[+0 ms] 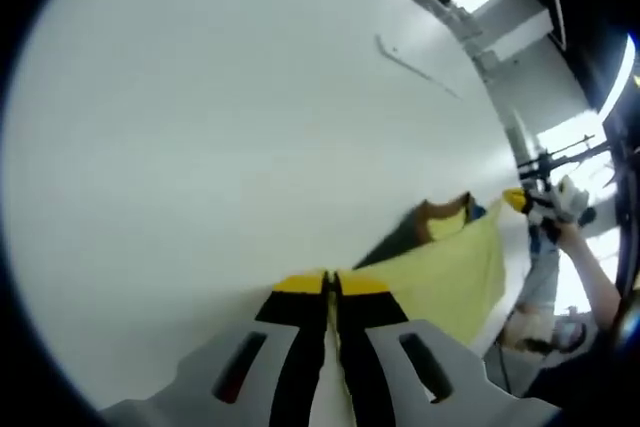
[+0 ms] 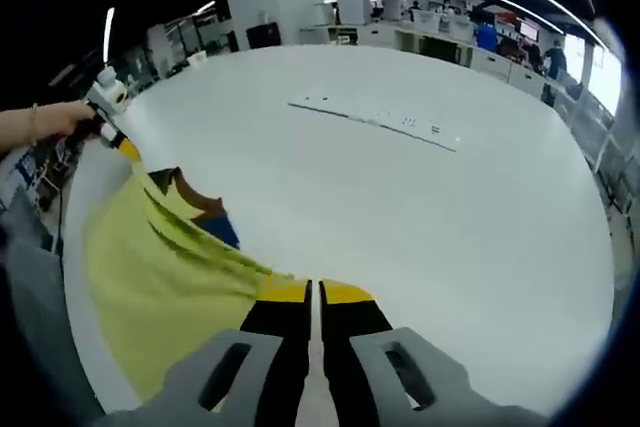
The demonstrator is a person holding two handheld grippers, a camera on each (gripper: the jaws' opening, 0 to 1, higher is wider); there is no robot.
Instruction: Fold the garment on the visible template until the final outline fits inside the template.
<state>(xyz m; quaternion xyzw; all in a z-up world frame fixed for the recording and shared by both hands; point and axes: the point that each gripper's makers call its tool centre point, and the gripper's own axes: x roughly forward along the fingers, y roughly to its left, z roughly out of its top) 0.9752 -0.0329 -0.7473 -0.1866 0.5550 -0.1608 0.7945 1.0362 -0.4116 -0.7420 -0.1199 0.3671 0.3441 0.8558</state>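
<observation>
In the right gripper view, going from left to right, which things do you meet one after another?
Person's hand → other hand-held gripper → yellow garment → this view's own hand-held gripper, shut on the garment → template strip on the white table.

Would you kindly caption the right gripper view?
Right gripper shut on yellow garment, stretched to left gripper over white table.

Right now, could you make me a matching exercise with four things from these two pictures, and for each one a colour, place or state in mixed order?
Things:
1. garment
2. left gripper
3. table
4. template

Descriptions:
A. white, wide and bare surface
B. yellow, stretched between both grippers
C. thin outline marked far across the table
D. jaws closed on a garment edge, tips yellow

Pairs: 1-B, 2-D, 3-A, 4-C
</observation>
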